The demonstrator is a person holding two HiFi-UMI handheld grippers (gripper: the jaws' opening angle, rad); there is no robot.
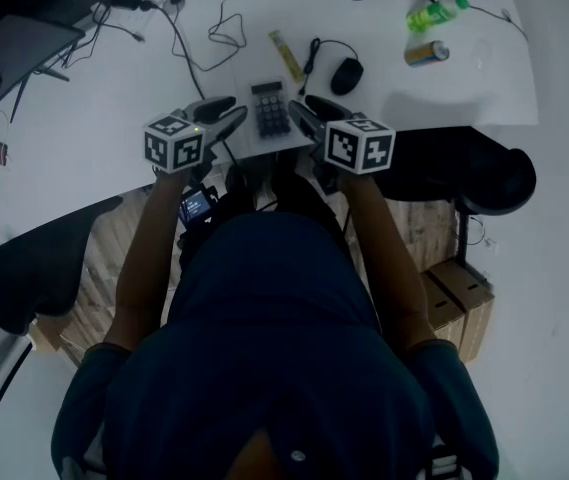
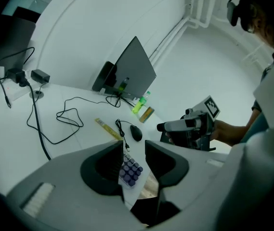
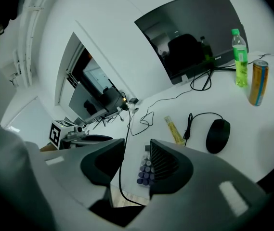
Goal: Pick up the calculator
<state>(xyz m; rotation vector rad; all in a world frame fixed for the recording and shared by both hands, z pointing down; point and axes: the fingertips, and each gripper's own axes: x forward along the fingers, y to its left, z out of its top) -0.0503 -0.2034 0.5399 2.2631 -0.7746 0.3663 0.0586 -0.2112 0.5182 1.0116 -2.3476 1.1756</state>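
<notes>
The calculator (image 1: 270, 108), dark with rows of keys, lies flat on the white table (image 1: 94, 138) close to its front edge. My left gripper (image 1: 234, 118) hovers just left of it and my right gripper (image 1: 300, 111) just right of it, both pointing at it from the near side. In the left gripper view the jaws (image 2: 134, 150) stand apart, and the calculator (image 2: 130, 171) shows through the gap, untouched. In the right gripper view the jaws (image 3: 137, 153) are also apart, with the calculator (image 3: 145, 171) beyond them and nothing between the pads.
Behind the calculator lie a yellow tube (image 1: 285, 55), a black mouse (image 1: 346, 74) with its cord, and looped cables (image 1: 226, 30). A green bottle (image 1: 436, 13) and a can (image 1: 427, 53) stand far right. A thin cable (image 3: 120, 170) hangs off the table edge.
</notes>
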